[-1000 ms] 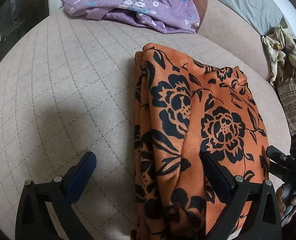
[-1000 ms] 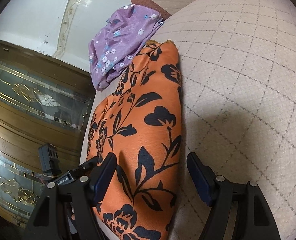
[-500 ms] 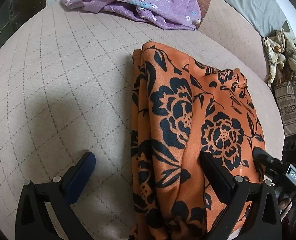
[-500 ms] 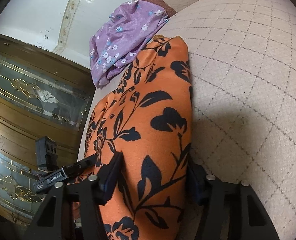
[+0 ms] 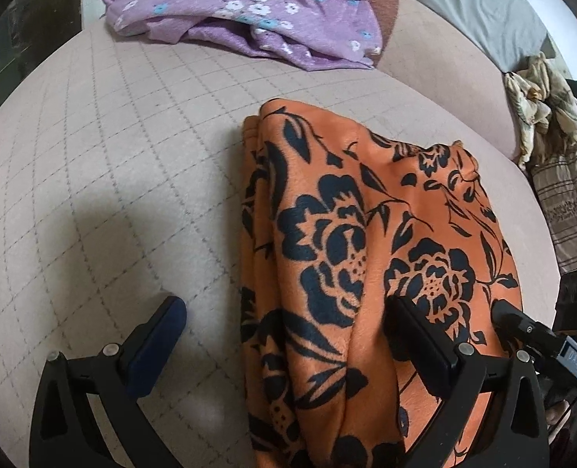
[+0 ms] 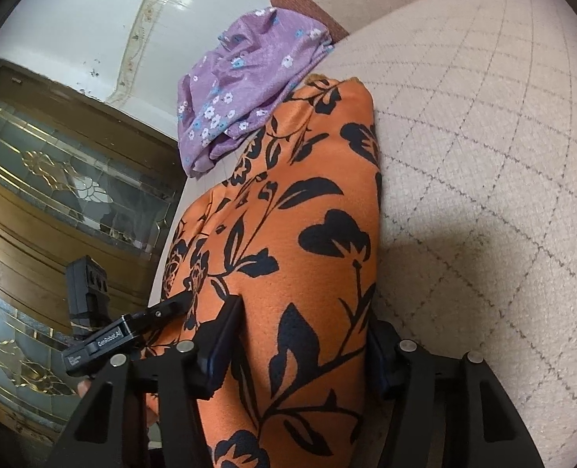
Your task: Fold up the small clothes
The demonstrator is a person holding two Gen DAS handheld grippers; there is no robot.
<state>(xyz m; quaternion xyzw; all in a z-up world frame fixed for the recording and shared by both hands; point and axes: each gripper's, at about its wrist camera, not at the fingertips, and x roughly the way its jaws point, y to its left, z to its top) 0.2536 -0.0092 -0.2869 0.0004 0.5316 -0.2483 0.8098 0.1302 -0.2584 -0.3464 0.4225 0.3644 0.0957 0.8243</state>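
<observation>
An orange garment with black flowers (image 5: 366, 241) lies folded in a long strip on the quilted beige cushion (image 5: 112, 156). My left gripper (image 5: 284, 323) is open, its jaws wide, one finger on the cushion and the other over the cloth's near end. In the right wrist view the same garment (image 6: 300, 234) runs away from me, and my right gripper (image 6: 304, 347) is shut on its near end, both fingers pressed against the fabric. The right gripper also shows at the right edge of the left wrist view (image 5: 522, 327).
A purple flowered garment (image 5: 249, 11) lies crumpled at the cushion's far edge, also seen in the right wrist view (image 6: 245, 89). A grey pillow (image 5: 479, 7) and more cloth (image 5: 542, 113) lie at the right. A wooden glass-panelled cabinet (image 6: 54, 195) stands beyond the cushion's edge.
My right gripper has closed from open onto the orange garment's near end. My left gripper has stayed open and shifted slightly forward.
</observation>
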